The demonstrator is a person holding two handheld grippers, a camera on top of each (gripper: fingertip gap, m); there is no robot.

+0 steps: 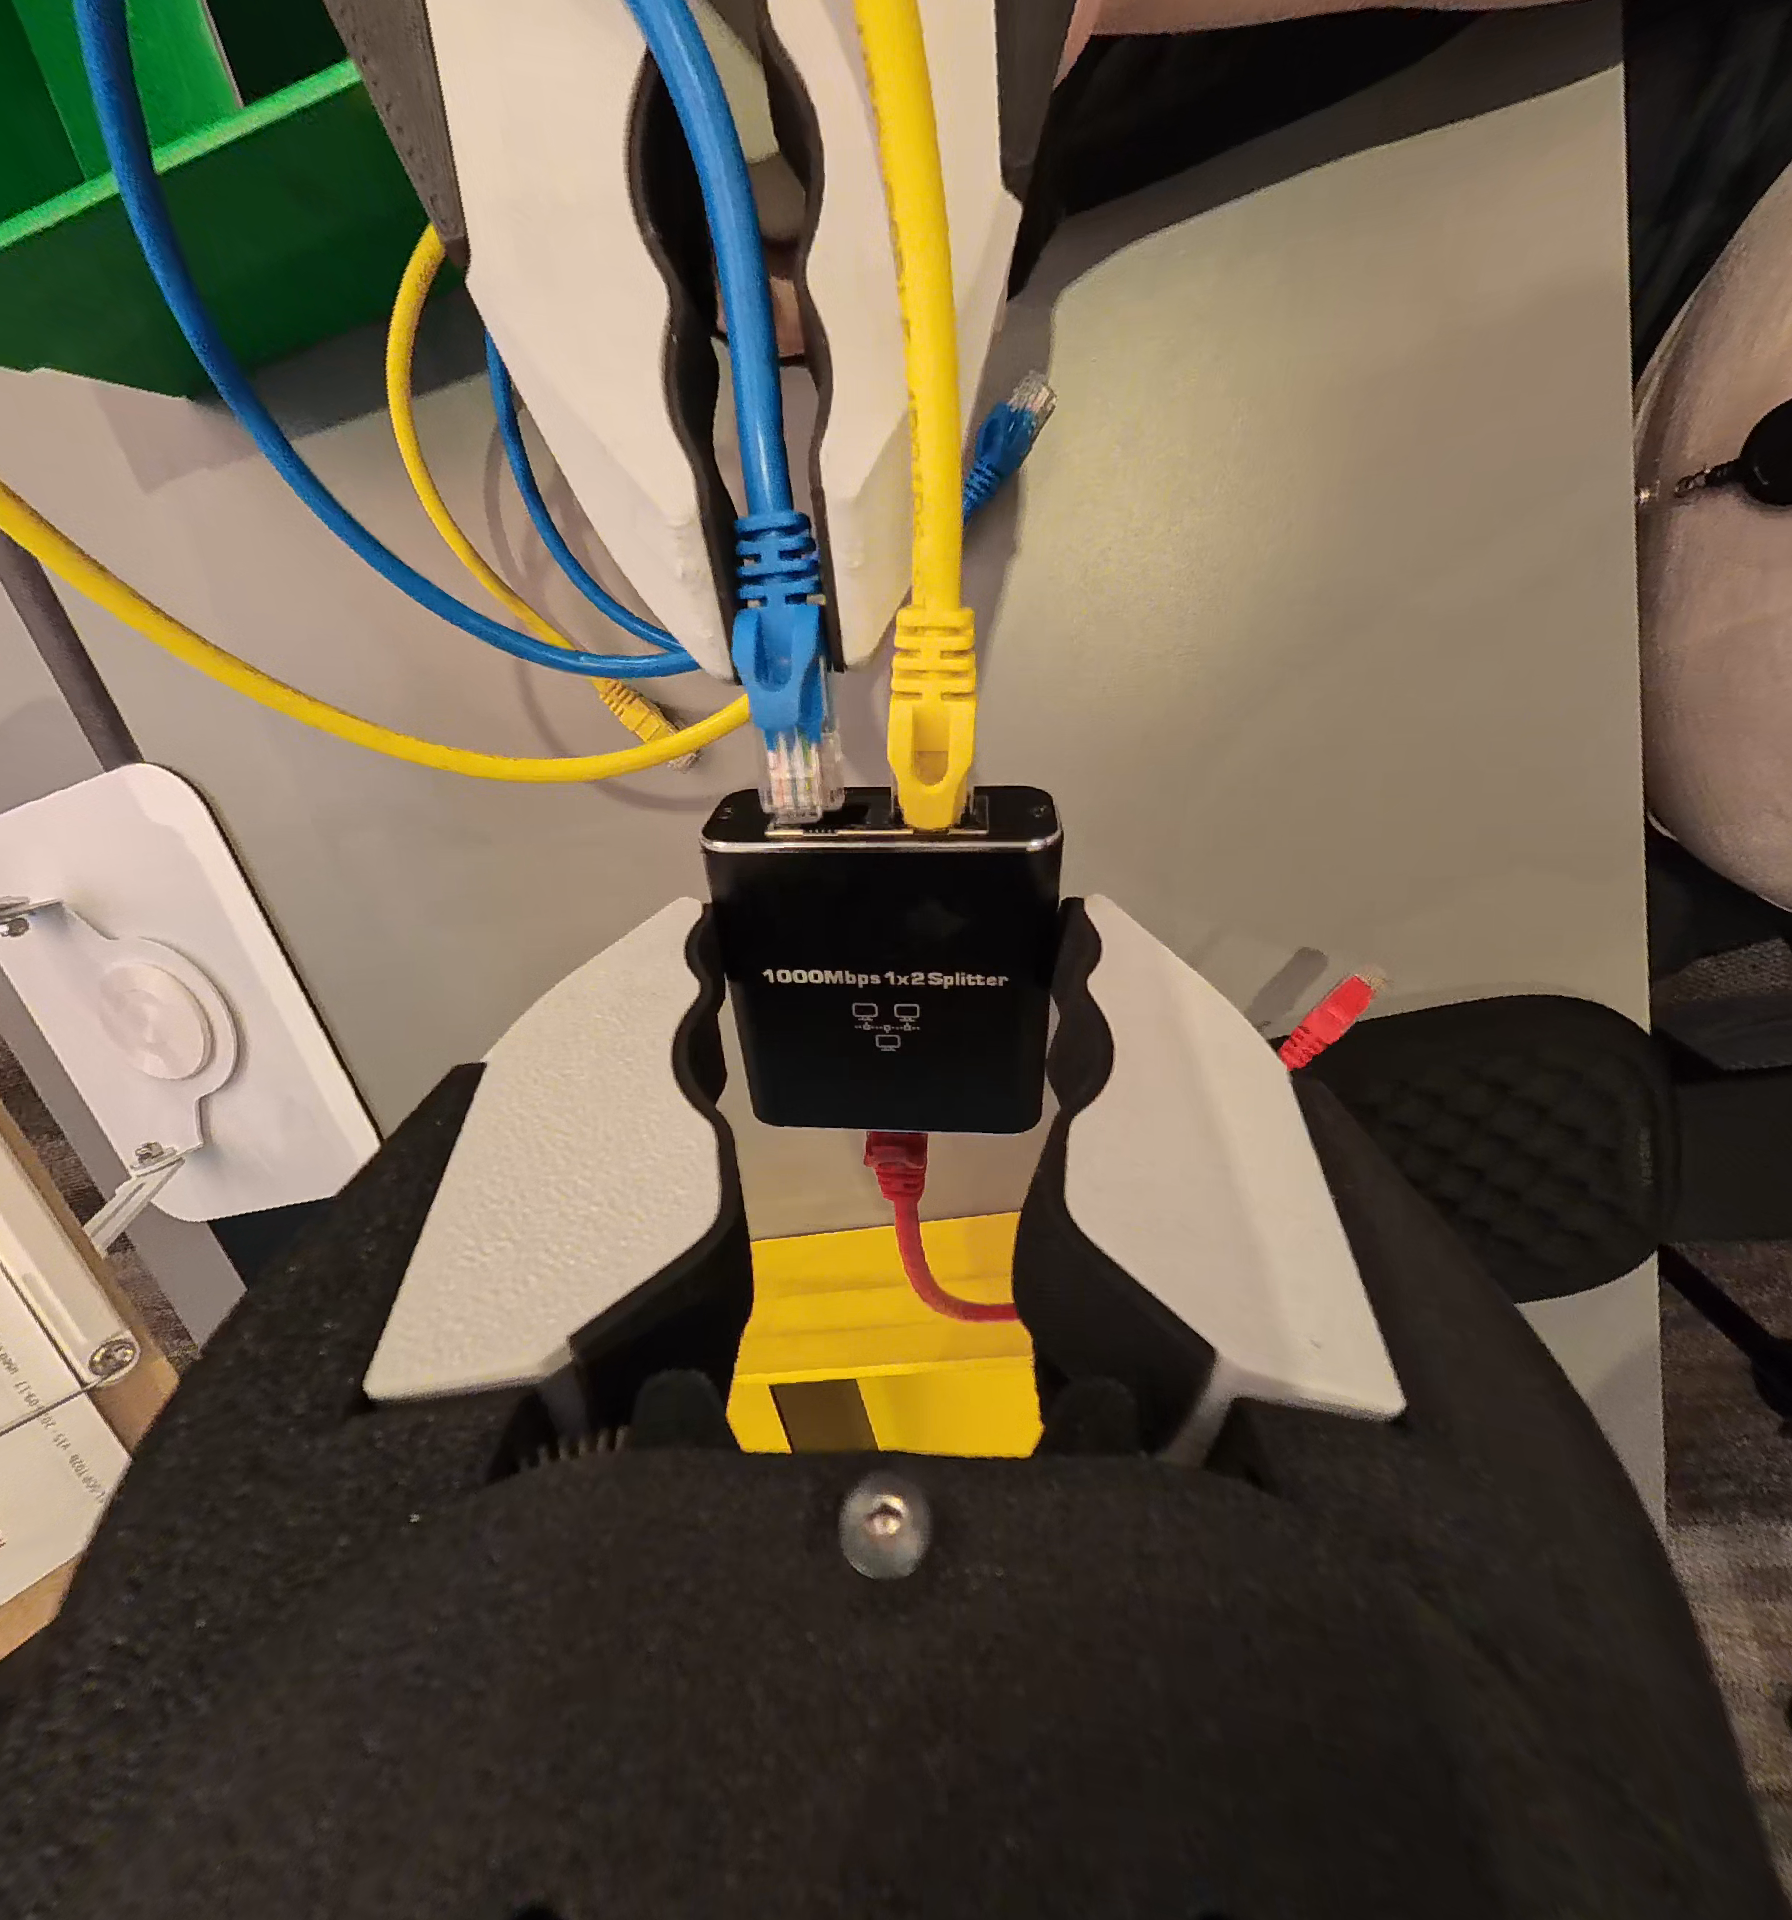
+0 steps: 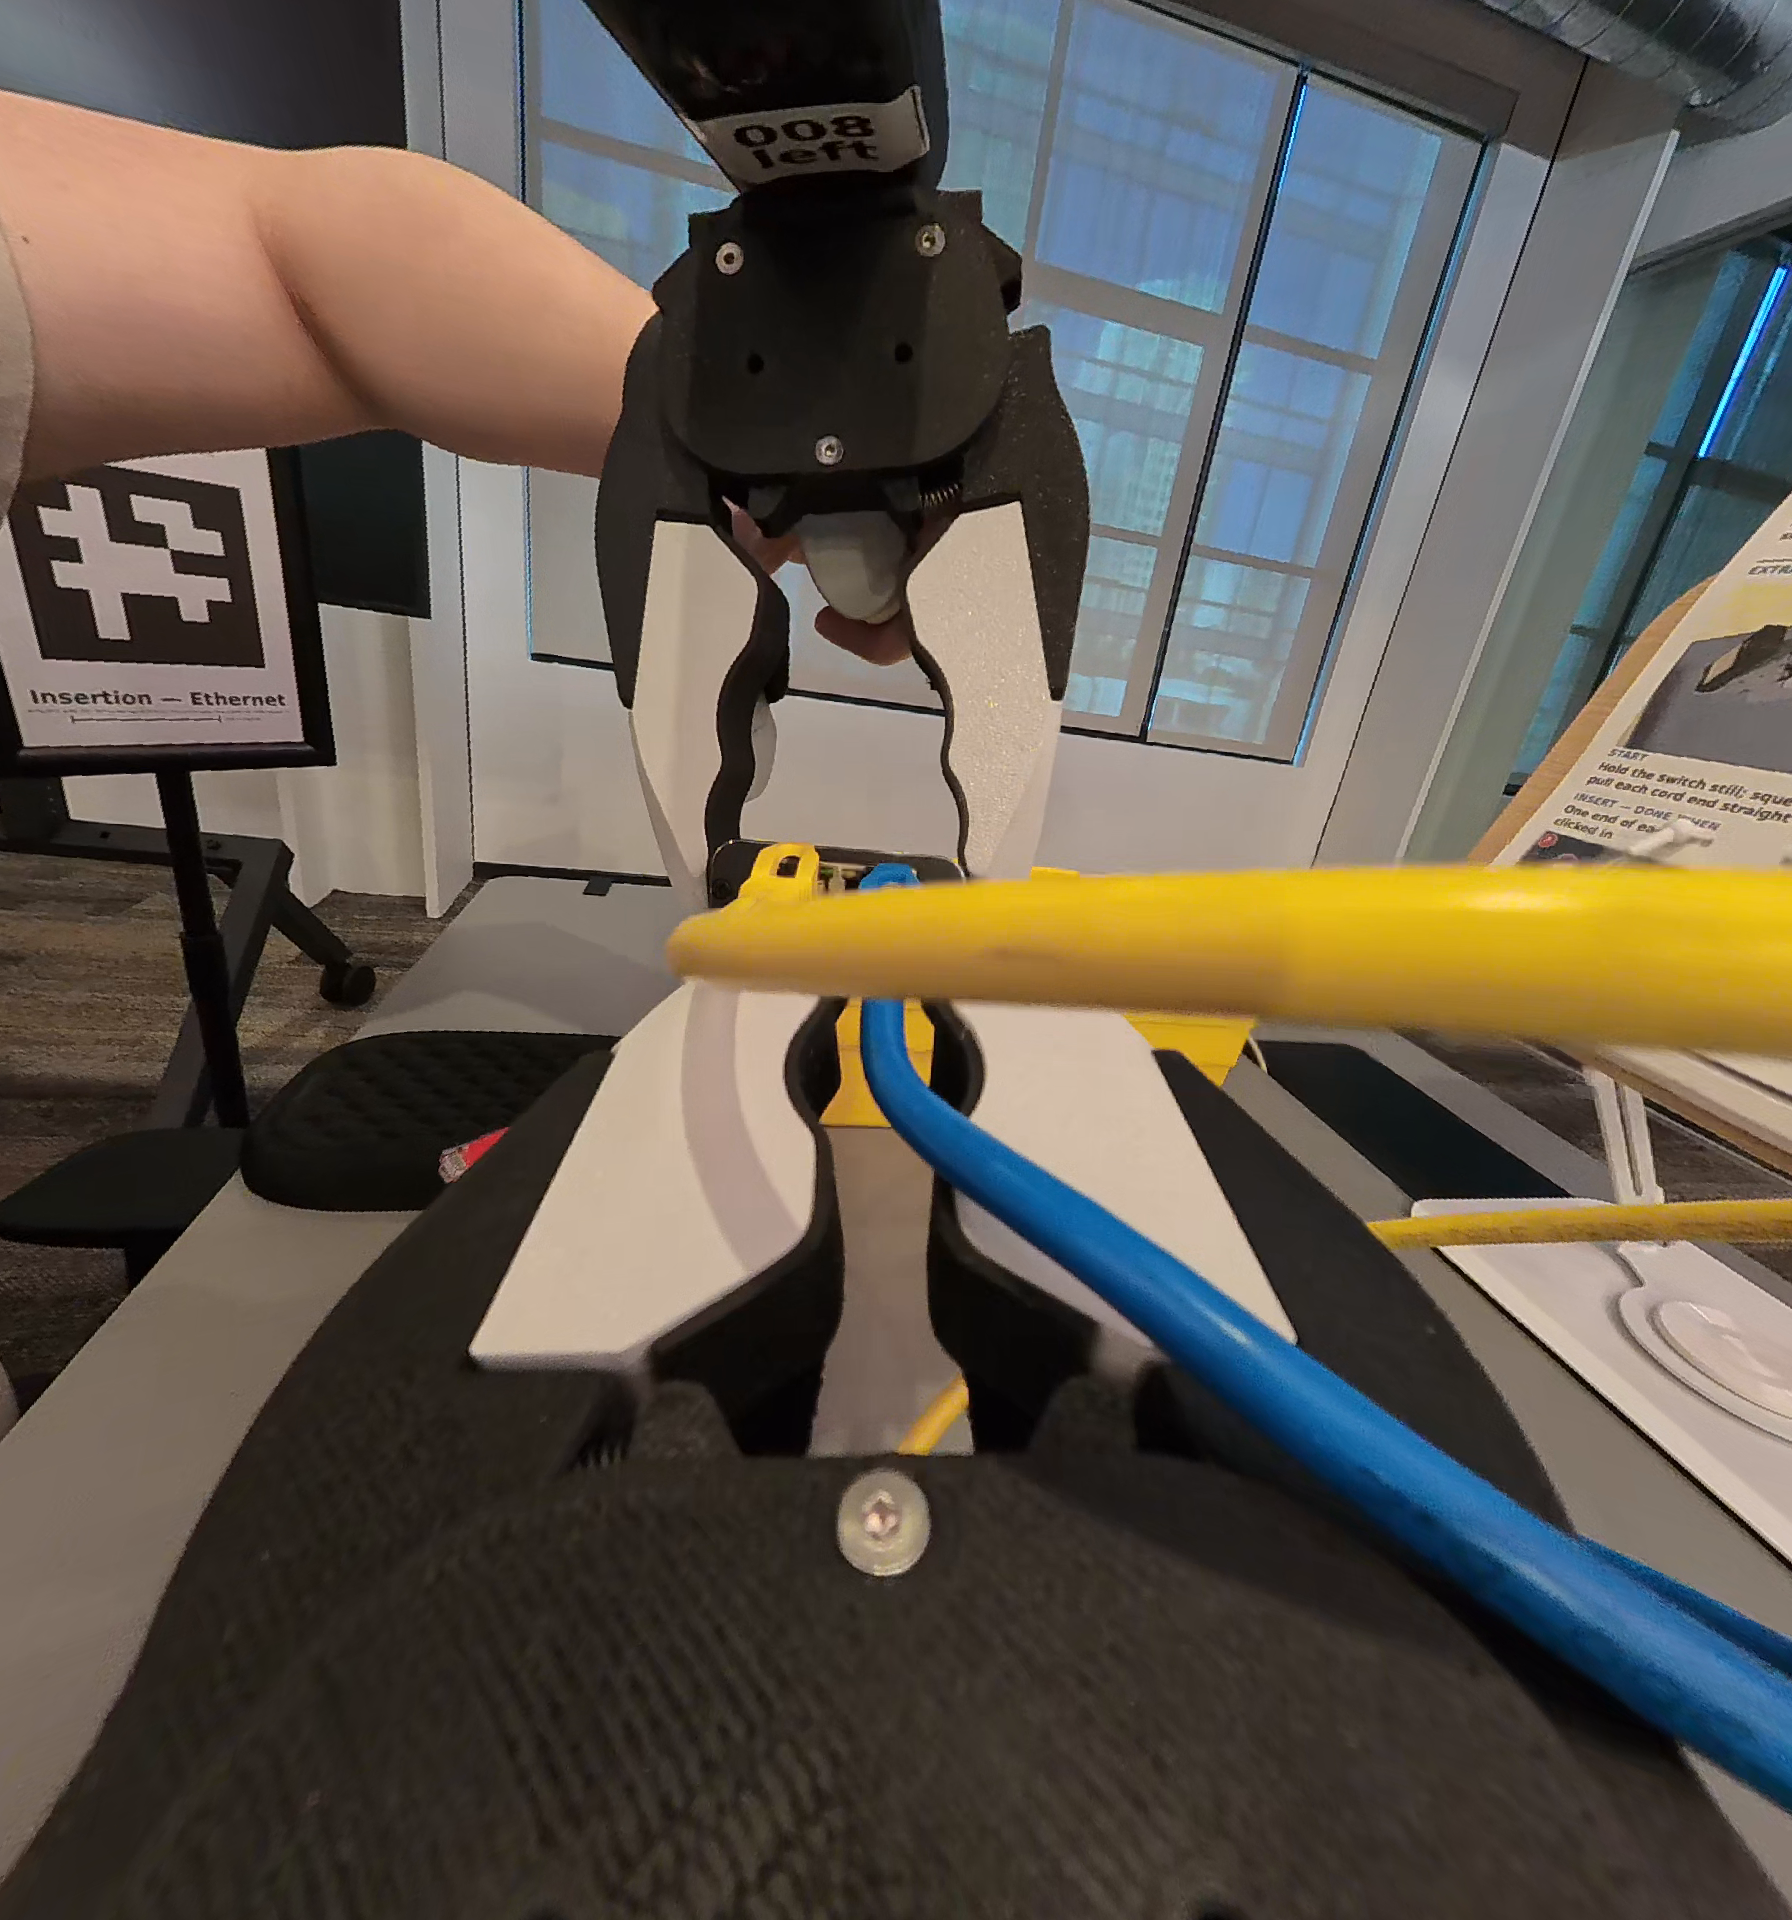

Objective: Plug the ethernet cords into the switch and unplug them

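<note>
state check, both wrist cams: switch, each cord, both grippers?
Switch: clamped in left gripper.
Yellow cord: plugged into right-hand port.
Blue cord: held by right gripper, plug tip at the left-hand port, not seated.
Red cord: plugged into near end.

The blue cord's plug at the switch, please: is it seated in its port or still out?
Out. The blue cord's plug shows its whole clear tip above the black switch, at the port's mouth, while the yellow plug beside it sits sunk in.

White lettering and a small network diagram mark the black switch (image 1: 887, 977), a tag (image 2: 807, 140) labels the left gripper (image 2: 838, 842), and printed headings run across the framed sign (image 2: 144, 603) and instruction board (image 2: 1702, 748).
</note>
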